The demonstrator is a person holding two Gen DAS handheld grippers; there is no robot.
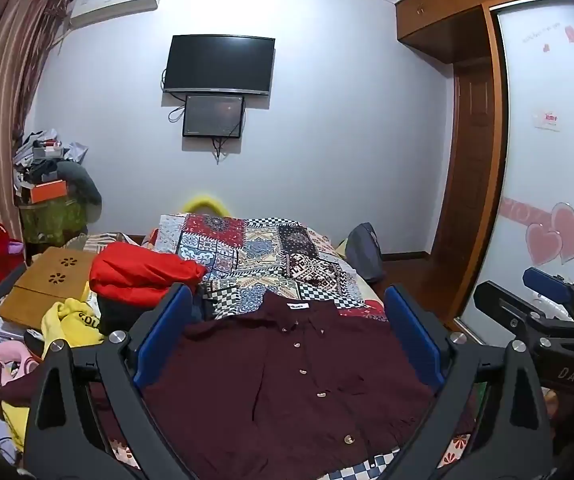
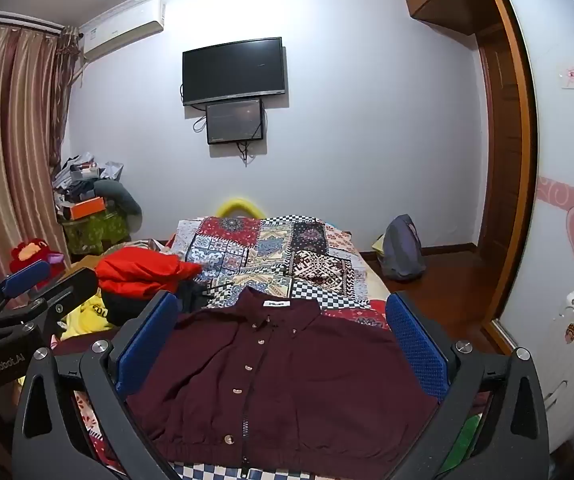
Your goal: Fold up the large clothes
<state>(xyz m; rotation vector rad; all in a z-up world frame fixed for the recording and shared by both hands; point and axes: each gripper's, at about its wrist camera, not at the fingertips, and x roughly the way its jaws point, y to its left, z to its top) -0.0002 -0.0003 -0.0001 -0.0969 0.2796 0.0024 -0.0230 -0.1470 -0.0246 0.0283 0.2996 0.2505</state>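
A dark maroon button-front shirt [image 1: 287, 376] lies flat, collar away from me, on the patchwork bedspread [image 1: 255, 248]. It also shows in the right wrist view [image 2: 287, 376]. My left gripper [image 1: 287, 300] is open and empty, held above the shirt. My right gripper [image 2: 281, 308] is open and empty, also above the shirt. The right gripper shows at the right edge of the left wrist view [image 1: 543, 312], and the left gripper shows at the left edge of the right wrist view [image 2: 27, 300].
A red garment [image 1: 139, 272] and a yellow garment [image 1: 71, 320] lie left of the shirt, beside a wooden board [image 1: 47, 284]. A grey backpack [image 2: 403, 248] stands on the floor right of the bed. A wardrobe [image 2: 567, 160] lines the right wall.
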